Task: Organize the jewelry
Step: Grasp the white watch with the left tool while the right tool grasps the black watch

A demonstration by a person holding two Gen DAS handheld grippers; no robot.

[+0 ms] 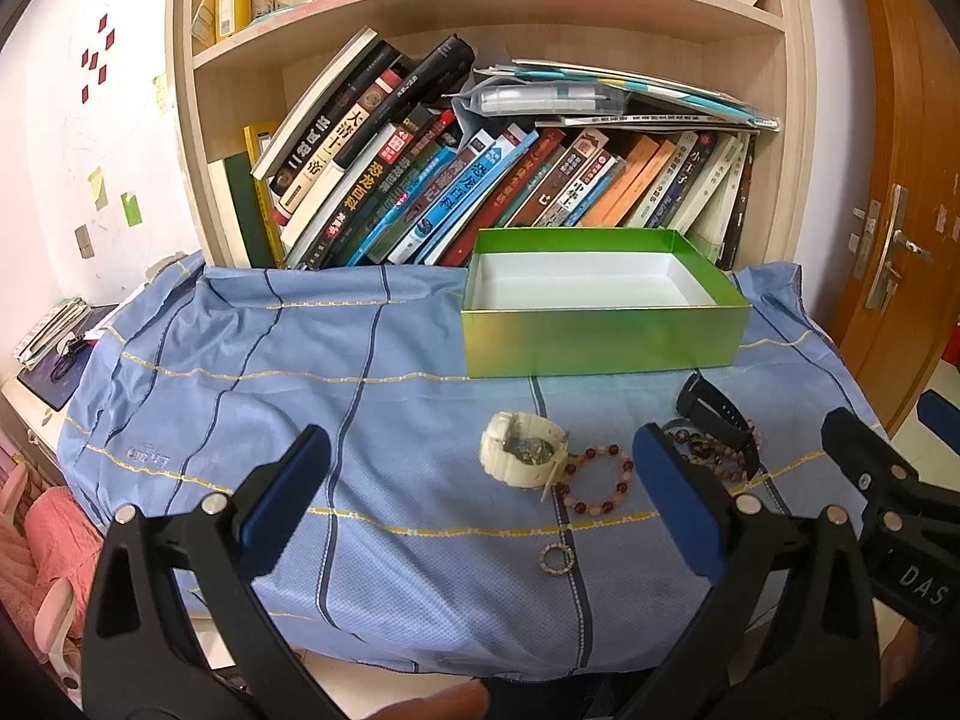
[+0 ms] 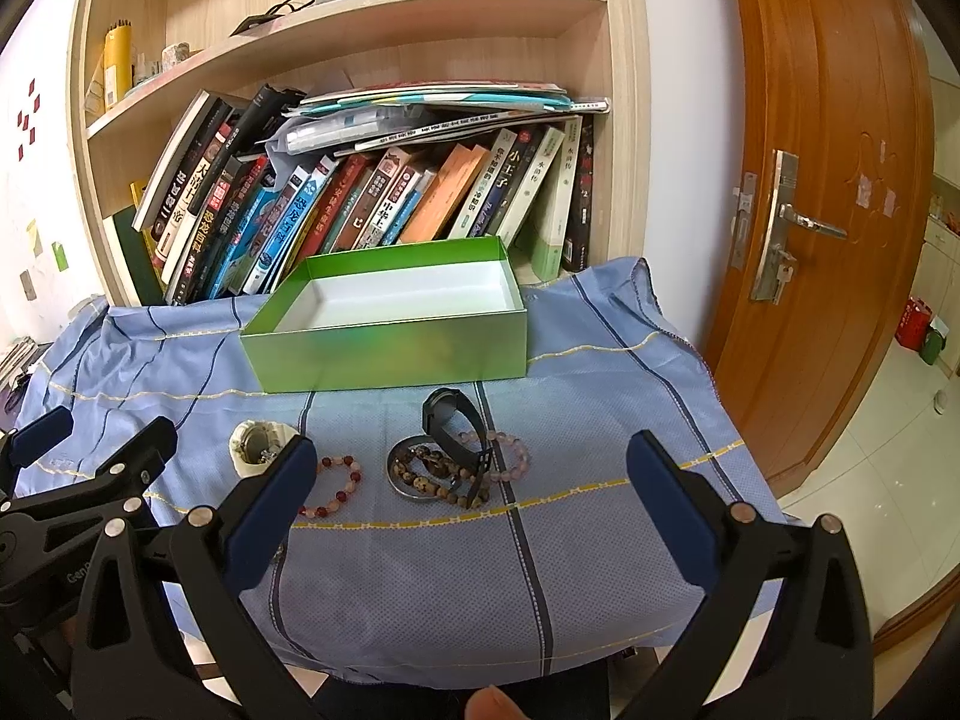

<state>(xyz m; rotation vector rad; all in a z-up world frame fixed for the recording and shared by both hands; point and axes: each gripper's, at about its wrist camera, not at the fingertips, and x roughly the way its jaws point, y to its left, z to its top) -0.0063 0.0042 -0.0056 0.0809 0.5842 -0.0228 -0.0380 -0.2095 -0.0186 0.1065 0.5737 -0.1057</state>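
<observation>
**Jewelry waiting on the blue cloth, box empty**

Both grippers hung above the near edge of the table, holding nothing. The left gripper (image 1: pixel 480 498) had its jaws spread wide, and so did the right gripper (image 2: pixel 471 498). On the blue cloth (image 1: pixel 240 396) lay a white watch (image 1: pixel 524 448), touching a red bead bracelet (image 1: pixel 596 479). Just beside them a black watch (image 2: pixel 453 429) rested over a brown bead bracelet (image 2: pixel 432 483) and a pink one (image 2: pixel 510 450). A small ring (image 1: pixel 557 559) sat nearer, apart. The green box (image 2: pixel 390 348) stood open behind them.

table, blue cloth (image 1: pixel 300 360) | green box (image 1: pixel 600 342) | watches, bead bracelets, ring (image 1: pixel 556 559)
</observation>
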